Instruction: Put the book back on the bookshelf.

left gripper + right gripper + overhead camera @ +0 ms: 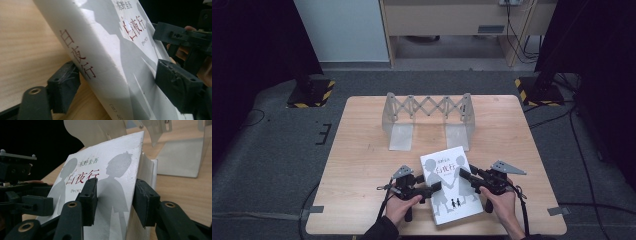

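White book (451,186) at 6 o'clock on the wooden table (362,165), near its front edge. Left gripper (436,188) at the book's 9 o'clock, jaws straddling the spine, clamped on it. Right gripper (464,176) at the book's 3 o'clock, jaws pinching the page edge and cover. Metal expanding bookend rack (428,118) at 12 o'clock, well apart.

One book (449,184), one expanding metal rack (428,119) (two end plates), two hand-held grippers.
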{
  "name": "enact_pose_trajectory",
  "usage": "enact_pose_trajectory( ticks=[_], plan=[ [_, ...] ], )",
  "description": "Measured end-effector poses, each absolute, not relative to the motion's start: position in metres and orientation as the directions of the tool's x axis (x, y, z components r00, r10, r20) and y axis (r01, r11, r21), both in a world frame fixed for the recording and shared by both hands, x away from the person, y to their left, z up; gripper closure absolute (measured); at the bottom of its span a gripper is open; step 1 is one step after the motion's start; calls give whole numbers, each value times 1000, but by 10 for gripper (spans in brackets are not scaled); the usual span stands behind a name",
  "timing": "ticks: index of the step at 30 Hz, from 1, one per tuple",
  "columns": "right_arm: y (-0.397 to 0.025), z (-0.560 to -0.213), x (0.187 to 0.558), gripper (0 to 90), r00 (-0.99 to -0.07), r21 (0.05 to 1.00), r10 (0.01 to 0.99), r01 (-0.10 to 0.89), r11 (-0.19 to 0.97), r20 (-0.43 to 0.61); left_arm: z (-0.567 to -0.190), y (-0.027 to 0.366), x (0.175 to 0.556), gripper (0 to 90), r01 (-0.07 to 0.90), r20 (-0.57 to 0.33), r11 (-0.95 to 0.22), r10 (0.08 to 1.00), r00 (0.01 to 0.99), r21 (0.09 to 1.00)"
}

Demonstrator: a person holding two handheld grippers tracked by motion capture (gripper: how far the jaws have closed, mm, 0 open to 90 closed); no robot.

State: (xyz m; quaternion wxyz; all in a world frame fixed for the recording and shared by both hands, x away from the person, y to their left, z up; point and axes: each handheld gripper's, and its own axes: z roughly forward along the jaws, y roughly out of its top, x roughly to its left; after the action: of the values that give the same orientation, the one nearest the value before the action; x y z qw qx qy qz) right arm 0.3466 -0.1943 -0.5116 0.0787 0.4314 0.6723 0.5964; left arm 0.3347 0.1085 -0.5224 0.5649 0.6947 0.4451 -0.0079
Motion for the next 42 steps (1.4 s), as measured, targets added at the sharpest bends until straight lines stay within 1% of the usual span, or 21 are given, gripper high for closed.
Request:
enact_pose_trajectory(
  ticks=[4, 15, 19, 23, 29, 31, 33, 36, 38, 42],
  plan=[
    [-194, -507, 345, 579, -643, 885, 652, 456, -95, 401, -519, 108, 334, 244, 612, -524, 44, 568, 635, 790],
    [-192, -507, 344, 578, -652, 893, 649, 440, -97, 392, -518, 103, 342, 222, 607, -519, 37, 562, 644, 794],
    [-193, -506, 344, 578, -655, 893, 645, 438, -99, 393, -518, 103, 344, 228, 598, -524, 50, 544, 655, 800],
    [-188, -505, 344, 580, -680, 896, 620, 436, -87, 391, -518, 98, 343, 234, 592, -529, 56, 524, 668, 804],
    [-187, -504, 344, 571, -684, 894, 613, 441, -85, 395, -515, 102, 342, 316, 604, -558, 89, 506, 658, 792],
    [-187, -504, 345, 555, -678, 885, 608, 455, -93, 413, -514, 102, 340, 351, 602, -563, 102, 503, 656, 792],
    [-188, -505, 347, 549, -671, 876, 601, 470, -106, 433, -512, 102, 339, 368, 599, -564, 109, 502, 655, 793],
    [-190, -505, 347, 510, -665, 873, 606, 475, -108, 437, -508, 101, 338, 402, 604, -575, 124, 500, 647, 787],
    [-192, -505, 348, 490, -663, 875, 611, 472, -106, 431, -505, 101, 338, 409, 604, -572, 117, 500, 650, 788],
    [-203, -502, 349, 453, -644, 876, 627, 463, -135, 437, -495, 103, 337, 441, 601, -568, 110, 493, 659, 792]
  ],
)
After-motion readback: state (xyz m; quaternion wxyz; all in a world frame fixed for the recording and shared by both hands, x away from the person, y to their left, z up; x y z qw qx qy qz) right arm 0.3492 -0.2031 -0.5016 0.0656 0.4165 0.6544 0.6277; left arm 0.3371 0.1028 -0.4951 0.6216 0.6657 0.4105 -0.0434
